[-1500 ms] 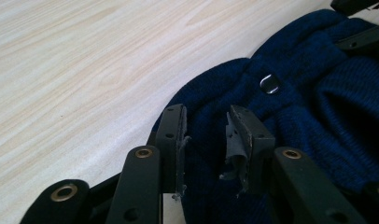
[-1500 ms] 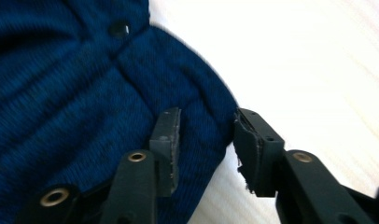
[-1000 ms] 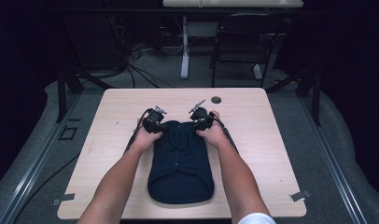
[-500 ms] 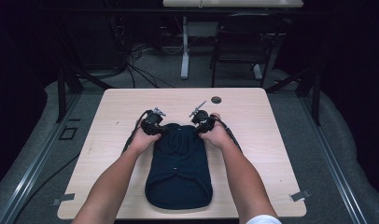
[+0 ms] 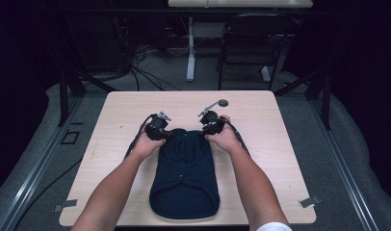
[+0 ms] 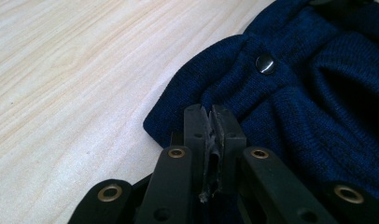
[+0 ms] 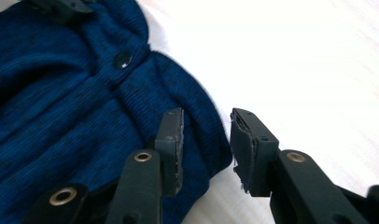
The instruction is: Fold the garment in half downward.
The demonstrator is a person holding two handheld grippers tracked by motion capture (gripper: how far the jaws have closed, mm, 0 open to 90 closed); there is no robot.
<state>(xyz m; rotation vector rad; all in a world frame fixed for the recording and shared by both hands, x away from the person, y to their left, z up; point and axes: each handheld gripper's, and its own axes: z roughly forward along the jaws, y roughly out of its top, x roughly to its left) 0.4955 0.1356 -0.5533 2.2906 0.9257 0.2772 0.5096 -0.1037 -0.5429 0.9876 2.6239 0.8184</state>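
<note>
Knitted garment (image 5: 185, 173), dark blue, lies flat on the near middle of the wooden table (image 5: 280, 159), its far end between the two grippers. By appearance it is soft, light and limp: it will sag and fold when lifted, and the ribbed knit should give the pads good friction. Best purchase is at the two far corners, on the doubled edge. Left gripper (image 6: 210, 122) is clamped on a pinch of fabric at the far left corner. Right gripper (image 7: 205, 136) stands partly open at the far right corner; its jaws have just been opening, one pad over the fabric edge, nothing pinched. Count: one garment, two grippers, one small dark disc (image 5: 223, 102) at the far edge of the table; one button (image 6: 265, 64) is in the left gripper view and one button (image 7: 122, 59) in the right gripper view.
</note>
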